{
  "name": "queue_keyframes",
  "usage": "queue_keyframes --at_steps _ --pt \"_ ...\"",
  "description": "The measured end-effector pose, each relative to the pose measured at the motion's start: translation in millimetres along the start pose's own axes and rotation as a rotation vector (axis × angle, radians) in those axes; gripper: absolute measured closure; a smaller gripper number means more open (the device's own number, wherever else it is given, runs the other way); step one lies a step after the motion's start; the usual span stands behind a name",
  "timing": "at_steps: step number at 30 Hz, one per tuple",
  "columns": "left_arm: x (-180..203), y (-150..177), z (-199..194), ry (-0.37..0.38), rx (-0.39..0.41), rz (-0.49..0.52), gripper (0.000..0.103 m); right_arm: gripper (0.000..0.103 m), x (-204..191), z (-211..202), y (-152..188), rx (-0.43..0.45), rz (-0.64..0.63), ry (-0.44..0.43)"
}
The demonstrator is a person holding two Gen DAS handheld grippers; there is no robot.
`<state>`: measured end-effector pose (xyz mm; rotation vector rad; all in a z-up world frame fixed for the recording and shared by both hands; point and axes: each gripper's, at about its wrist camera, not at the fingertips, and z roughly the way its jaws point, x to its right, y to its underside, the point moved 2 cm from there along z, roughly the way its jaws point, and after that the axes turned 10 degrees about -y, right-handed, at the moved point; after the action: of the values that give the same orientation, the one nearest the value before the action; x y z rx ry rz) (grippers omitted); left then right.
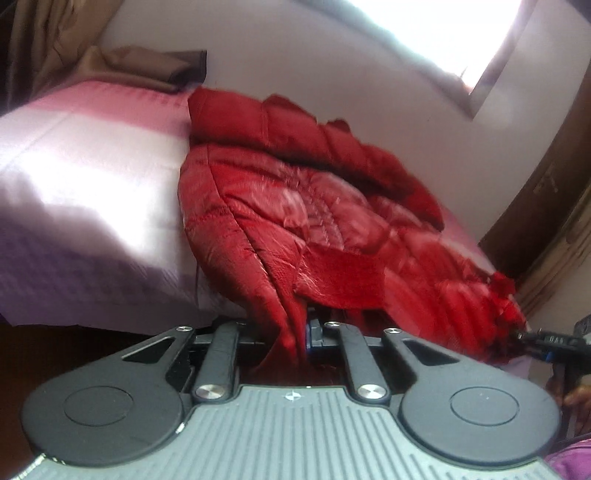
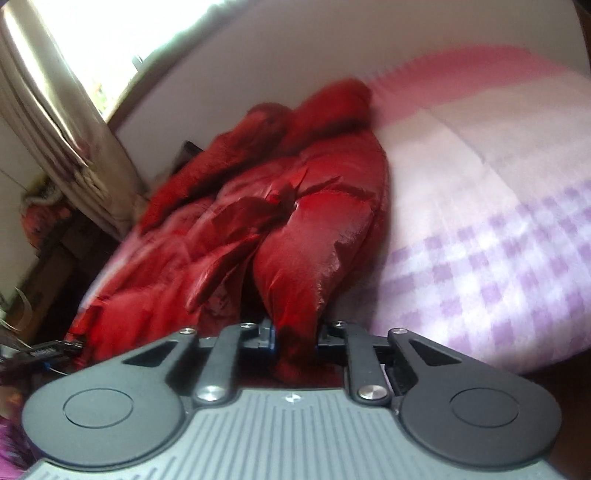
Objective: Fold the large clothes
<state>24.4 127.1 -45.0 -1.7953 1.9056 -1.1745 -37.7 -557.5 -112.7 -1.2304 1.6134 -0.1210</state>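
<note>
A shiny red quilted jacket (image 1: 295, 206) lies crumpled on the bed, its near hem hanging over the bed's front edge. My left gripper (image 1: 286, 338) is shut on a bunched fold of that hem at the jacket's left side. In the right wrist view the same red jacket (image 2: 295, 221) rises ahead, and my right gripper (image 2: 295, 338) is shut on a puffy fold of its near edge. The other gripper's black tip (image 1: 546, 339) pinches the hem at the far right of the left wrist view. The fingertips are hidden in the fabric.
The bed carries a pink and lilac checked sheet (image 2: 498, 240). A brown pillow (image 1: 147, 66) lies at the bed's far end by the pale wall. A bright window (image 1: 424, 33) and curtain (image 2: 55, 110) are behind. A dark wooden cabinet (image 1: 546, 206) stands beside the bed.
</note>
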Motion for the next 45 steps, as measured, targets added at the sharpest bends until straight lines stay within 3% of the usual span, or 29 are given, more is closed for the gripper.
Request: queue_keyframes --at_steps 11,17,21,26,32,36,40,45 --pt "6.4 -13.7 -44.8 0.035 0.067 -0.074 0.088 0.091 -18.2 -47.1 12.5 0.060 0.138 -0.198" --pt "20.4 -56.9 -64.0 0.065 0.203 -0.143 0.089 0.091 -39.4 -64.2 -26.1 0.140 0.110 -0.286" --pt "26.8 -98.8 -55.6 0.065 0.275 -0.187 0.089 0.091 -48.0 -60.3 -70.5 0.194 0.084 -0.316" --pt "26.6 -165.2 -11.5 0.032 0.309 -0.222 0.089 0.091 -45.5 -36.6 -129.9 0.242 0.071 -0.305" --pt "25.9 -218.8 69.2 -0.029 0.278 -0.220 0.087 0.091 -16.6 21.7 -197.8 0.240 0.132 -0.234" --pt "16.4 -228.7 123.4 -0.078 0.238 -0.215 0.076 0.091 13.9 71.8 -230.4 0.230 0.201 -0.158" --pt "5.0 -225.2 162.4 -0.108 0.191 -0.216 0.074 0.088 46.2 119.1 -246.4 0.215 0.285 -0.104" --pt "1.6 -222.3 184.0 -0.111 0.152 -0.215 0.068 0.083 88.5 153.5 -241.7 0.242 0.465 -0.126"
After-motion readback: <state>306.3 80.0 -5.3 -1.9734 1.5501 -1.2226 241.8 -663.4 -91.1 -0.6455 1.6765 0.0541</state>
